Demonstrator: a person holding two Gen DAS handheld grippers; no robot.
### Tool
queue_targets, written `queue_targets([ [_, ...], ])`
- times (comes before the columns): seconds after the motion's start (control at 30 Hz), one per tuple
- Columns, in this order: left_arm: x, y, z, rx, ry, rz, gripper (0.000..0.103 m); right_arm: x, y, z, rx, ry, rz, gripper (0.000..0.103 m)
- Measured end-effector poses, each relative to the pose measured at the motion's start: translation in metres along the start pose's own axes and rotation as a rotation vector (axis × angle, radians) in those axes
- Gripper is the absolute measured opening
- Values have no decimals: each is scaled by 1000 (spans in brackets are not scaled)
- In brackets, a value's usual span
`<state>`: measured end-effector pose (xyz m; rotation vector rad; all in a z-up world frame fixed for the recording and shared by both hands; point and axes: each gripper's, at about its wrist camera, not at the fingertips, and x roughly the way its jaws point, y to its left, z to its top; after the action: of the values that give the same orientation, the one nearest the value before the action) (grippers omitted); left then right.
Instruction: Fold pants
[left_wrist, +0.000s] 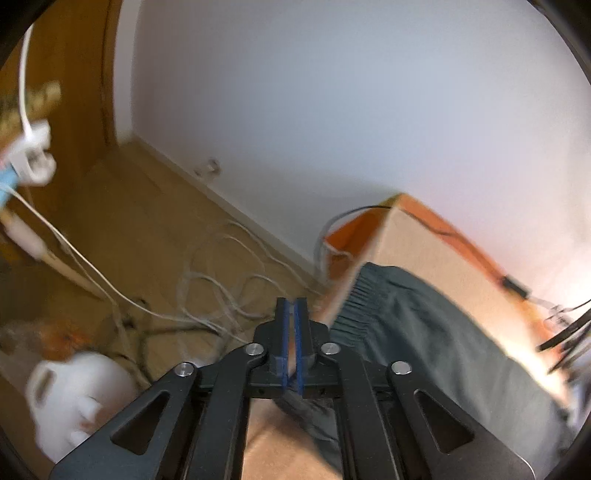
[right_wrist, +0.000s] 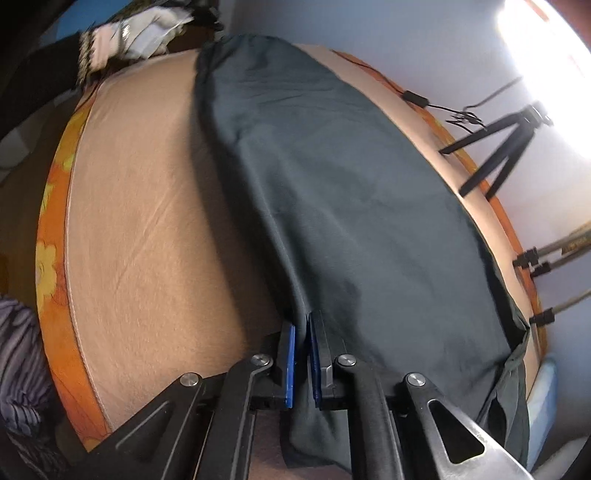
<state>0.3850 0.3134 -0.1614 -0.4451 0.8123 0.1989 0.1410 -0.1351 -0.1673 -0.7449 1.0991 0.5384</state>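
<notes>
Dark grey pants (right_wrist: 332, 177) lie spread along a beige-covered mattress (right_wrist: 140, 206). In the right wrist view my right gripper (right_wrist: 302, 332) is shut on a fold of the pants' near edge, cloth pinched between the blue pads (right_wrist: 291, 365). In the left wrist view the pants (left_wrist: 424, 332) show their elastic waistband (left_wrist: 360, 302) at the mattress corner (left_wrist: 399, 236). My left gripper (left_wrist: 293, 314) is shut, with pants cloth bunched at the base of its pads; it points past the mattress edge toward the floor.
White cables (left_wrist: 221, 273) and a white object (left_wrist: 74, 398) lie on the wooden floor (left_wrist: 140, 221). Black tripod legs (right_wrist: 495, 147) and a thin black cable (right_wrist: 417, 98) stand along the mattress's far edge by the wall. Striped cloth (right_wrist: 18, 350) at left.
</notes>
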Motion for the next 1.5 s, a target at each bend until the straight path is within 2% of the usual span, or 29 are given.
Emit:
queue_targets([
  [0.03, 2, 2, 0, -23, 22, -28, 38, -1, -2, 1, 1, -3, -6, 3],
  [0.07, 4, 2, -1, -37, 33, -48, 52, -2, -3, 2, 1, -5, -10, 3],
  [0.2, 10, -4, -4, -67, 80, -39, 52, -3, -1, 3, -2, -7, -19, 3],
  [0.3, 4, -8, -10, -105, 109, -66, 49, -3, 1, 2, -1, -6, -21, 3],
  [0.4, 9, -14, -17, -104, 163, -50, 46, -2, 0, 3, 3, -8, -21, 3],
  [0.53, 15, -8, -19, -165, 152, -67, 46, 0, -2, 6, 18, -15, -22, 3],
  [0.6, 16, -10, -17, -165, 138, -52, 36, -1, 0, 5, 17, -18, -22, 3],
  [0.63, 17, -10, -17, -166, 132, -41, 24, -1, 0, 5, 13, -17, -23, 3],
  [0.77, 16, -12, -16, -166, 99, -36, 9, -1, 0, 3, 9, -15, -33, 3],
  [0.97, -4, -17, -9, -112, 46, -23, 6, -10, -9, 2, 23, -27, -55, 2],
  [1.2, -23, -10, -14, -107, 10, -3, 5, -22, -13, -3, 42, -44, -47, 0],
  [1.27, -19, -6, -16, -90, 20, 34, 5, -24, -11, -6, 34, -44, -35, 0],
  [1.37, -3, 5, -20, -122, 51, 56, 6, -16, -8, -10, 30, -19, -21, 0],
  [1.5, 5, 0, -22, -69, 54, 98, 7, -7, -5, -14, 26, 2, -5, 0],
])
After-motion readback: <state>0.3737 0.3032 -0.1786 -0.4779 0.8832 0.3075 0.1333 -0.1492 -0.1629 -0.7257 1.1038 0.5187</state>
